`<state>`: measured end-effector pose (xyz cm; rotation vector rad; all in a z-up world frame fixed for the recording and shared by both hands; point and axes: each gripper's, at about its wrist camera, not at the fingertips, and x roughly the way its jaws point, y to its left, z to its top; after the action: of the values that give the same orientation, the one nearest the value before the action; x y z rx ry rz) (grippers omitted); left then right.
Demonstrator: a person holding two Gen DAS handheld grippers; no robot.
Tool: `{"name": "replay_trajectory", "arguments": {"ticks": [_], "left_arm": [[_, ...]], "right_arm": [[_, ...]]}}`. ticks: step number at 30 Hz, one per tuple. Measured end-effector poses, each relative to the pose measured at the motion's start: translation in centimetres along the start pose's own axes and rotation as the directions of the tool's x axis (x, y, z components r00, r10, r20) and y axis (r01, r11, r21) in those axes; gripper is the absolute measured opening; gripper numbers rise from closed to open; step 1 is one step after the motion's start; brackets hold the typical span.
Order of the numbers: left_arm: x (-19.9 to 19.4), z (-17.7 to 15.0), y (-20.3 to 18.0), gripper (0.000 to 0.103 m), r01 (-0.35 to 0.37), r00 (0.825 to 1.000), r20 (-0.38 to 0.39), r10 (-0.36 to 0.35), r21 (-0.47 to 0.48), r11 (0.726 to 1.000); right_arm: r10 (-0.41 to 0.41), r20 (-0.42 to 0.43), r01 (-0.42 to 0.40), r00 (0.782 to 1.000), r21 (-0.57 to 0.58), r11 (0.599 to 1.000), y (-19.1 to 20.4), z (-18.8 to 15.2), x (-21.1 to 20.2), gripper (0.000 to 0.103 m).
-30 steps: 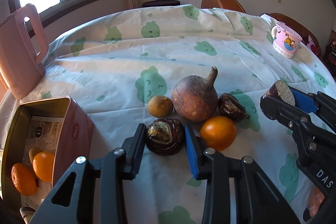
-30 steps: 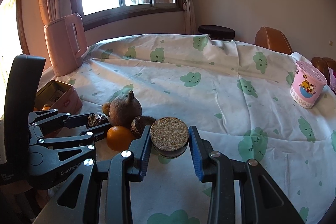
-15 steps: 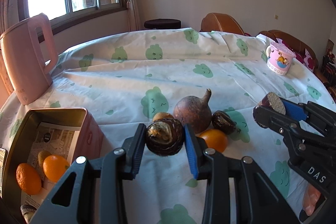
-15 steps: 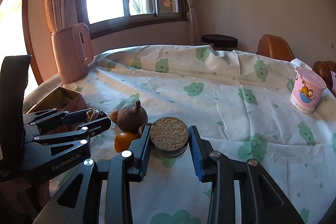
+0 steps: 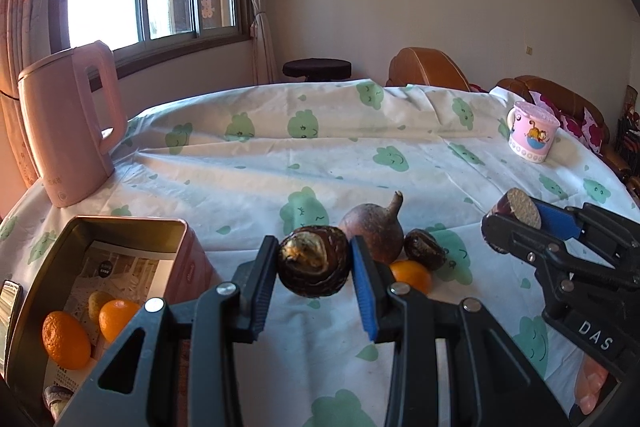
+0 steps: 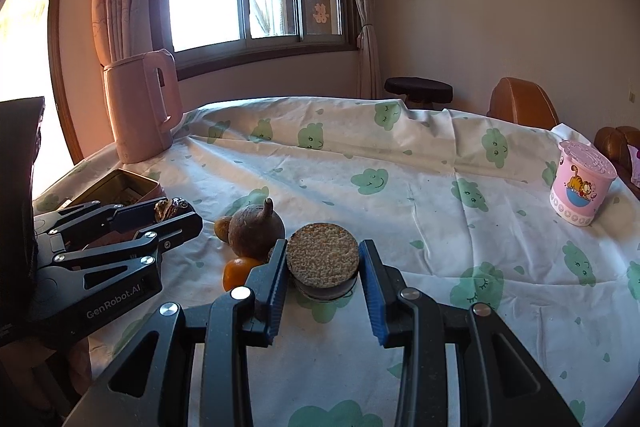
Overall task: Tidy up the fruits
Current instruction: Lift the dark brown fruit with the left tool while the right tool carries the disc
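Observation:
My left gripper (image 5: pixel 314 267) is shut on a dark brown wrinkled fruit (image 5: pixel 314 259) and holds it above the tablecloth, right of the open tin box (image 5: pixel 120 223). In the right wrist view the same left gripper (image 6: pixel 176 213) hangs beside the tin box (image 6: pixel 120 183). My right gripper (image 6: pixel 323 267) is shut on a dark fruit with a rough tan cut face (image 6: pixel 323 259), held over the cloth. On the table lie a big brown stemmed fruit (image 5: pixel 374 233), a dark fruit (image 5: pixel 424 254) and an orange (image 5: pixel 411 275). Two oranges (image 5: pixel 66 339) and a small yellowish fruit lie inside the tin.
A pink kettle (image 5: pixel 68 131) stands at the back left near the table's edge. A pink cartoon mug (image 5: pixel 532 137) stands at the far right. Brown chairs (image 5: pixel 428 69) and a dark stool (image 5: pixel 316 69) stand behind the table. My right gripper (image 5: pixel 516 223) reaches in from the right.
My left gripper has lifted the dark wrinkled fruit off the cloth and tilted upward, so the pile now sits behind and below it. The right gripper has kept its place and its hold.

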<state>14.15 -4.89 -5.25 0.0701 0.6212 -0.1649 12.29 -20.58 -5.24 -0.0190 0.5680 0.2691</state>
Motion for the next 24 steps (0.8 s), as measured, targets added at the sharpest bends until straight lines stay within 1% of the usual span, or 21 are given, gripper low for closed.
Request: {"name": "replay_trajectory", "arguments": {"ticks": [9,24], "left_arm": [[-1.0,-0.1,-0.1,0.038,-0.008,0.999,0.053,0.008,0.002,1.0],[-2.1,-0.2,0.2,0.038,-0.021,0.994,0.109,0.022,-0.008,1.0]], "right_arm": [[-0.007,0.03,0.007,1.0,-0.009,1.0,0.2,0.0,-0.5,0.037],[-0.016,0.07,0.018,0.997,-0.015,1.0,0.4,0.0,-1.2,0.037]]}}
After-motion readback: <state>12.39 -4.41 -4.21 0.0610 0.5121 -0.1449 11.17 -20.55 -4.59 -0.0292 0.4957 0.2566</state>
